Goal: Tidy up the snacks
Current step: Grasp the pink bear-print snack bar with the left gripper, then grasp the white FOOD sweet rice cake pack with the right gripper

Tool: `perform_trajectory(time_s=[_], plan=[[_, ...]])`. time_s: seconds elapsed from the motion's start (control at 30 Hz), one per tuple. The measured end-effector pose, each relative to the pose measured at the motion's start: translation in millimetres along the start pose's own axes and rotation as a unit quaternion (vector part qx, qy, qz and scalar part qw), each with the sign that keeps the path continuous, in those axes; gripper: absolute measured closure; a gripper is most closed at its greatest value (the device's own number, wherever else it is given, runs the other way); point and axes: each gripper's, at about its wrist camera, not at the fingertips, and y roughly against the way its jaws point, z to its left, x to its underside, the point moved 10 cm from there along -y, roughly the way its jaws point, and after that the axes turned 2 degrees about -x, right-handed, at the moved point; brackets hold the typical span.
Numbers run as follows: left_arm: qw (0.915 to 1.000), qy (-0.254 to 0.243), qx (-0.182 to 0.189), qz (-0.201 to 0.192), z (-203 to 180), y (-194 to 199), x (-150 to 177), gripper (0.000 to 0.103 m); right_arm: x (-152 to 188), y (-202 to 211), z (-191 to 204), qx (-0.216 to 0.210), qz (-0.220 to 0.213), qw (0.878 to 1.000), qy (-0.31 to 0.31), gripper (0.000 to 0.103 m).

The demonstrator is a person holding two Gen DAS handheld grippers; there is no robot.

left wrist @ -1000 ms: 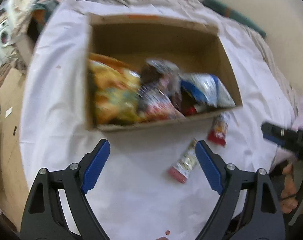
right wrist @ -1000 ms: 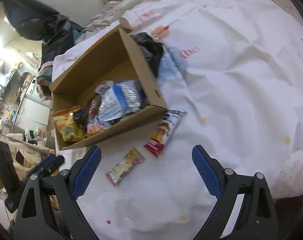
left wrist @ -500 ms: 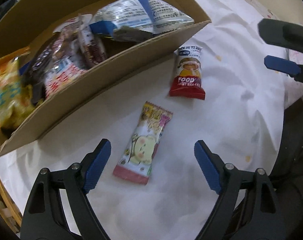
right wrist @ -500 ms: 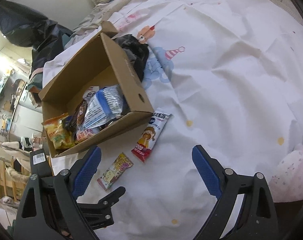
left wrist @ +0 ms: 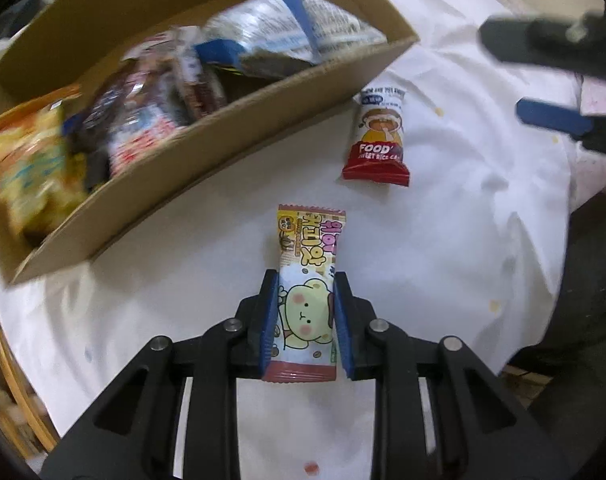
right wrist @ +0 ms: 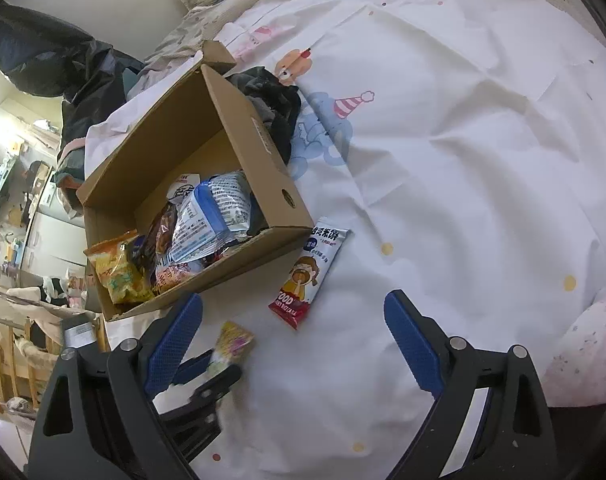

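My left gripper is shut on a small bear-print snack packet that lies on the white sheet; the packet also shows in the right wrist view, between the left gripper's fingers. A red and white rice cake packet lies on the sheet beside the cardboard box, apart from it; it also shows in the right wrist view. The box holds several snack bags. My right gripper is open and empty, hovering above the sheet near the rice cake packet.
A white printed bed sheet covers the surface. Dark clothing lies against the box's far side. Black bags and room furniture stand beyond the bed at the left. The bed edge drops off at the lower right.
My left gripper has moved forward over the bear-print packet and closed on it. The right gripper has shifted slightly closer to the sheet and stays open.
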Motion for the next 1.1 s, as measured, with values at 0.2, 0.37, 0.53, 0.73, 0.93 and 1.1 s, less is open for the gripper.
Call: perform_trajectory(time_s=[0.2, 0.37, 0.53, 0.73, 0.93, 1.1], plan=[[0.9972, 0.069, 0.006, -0.028, 27.8, 56.7, 12.0, 0.081, 2.3, -6.8, 1.8, 0.01, 0.01, 1.0, 0.004, 0.008], [0.9887, 0.14, -0.009, -0.053, 65.8, 82.9, 25.3, 0.081, 13.1, -29.2, 2.9, 0.041, 0.044, 0.998, 0.022, 0.008], [0.9801, 0.186, -0.01, -0.069, 88.4, 84.0, 25.0, 0.081, 12.9, -64.7, 6.9, 0.097, 0.071, 0.99, 0.067, 0.008], [0.9759, 0.206, -0.013, -0.072, 98.6, 78.7, 20.0, 0.08, 8.2, -104.5, 3.9, 0.155, 0.092, 0.978, 0.109, 0.011], [0.9749, 0.211, -0.008, -0.07, 97.9, 78.1, 21.7, 0.08, 8.6, -116.6, -2.3, 0.209, 0.094, 0.963, 0.145, 0.028], [0.9753, 0.208, -0.009, -0.073, 94.9, 80.5, 20.6, 0.08, 8.2, -107.2, -10.9, 0.224, 0.085, 0.959, 0.152, 0.062]])
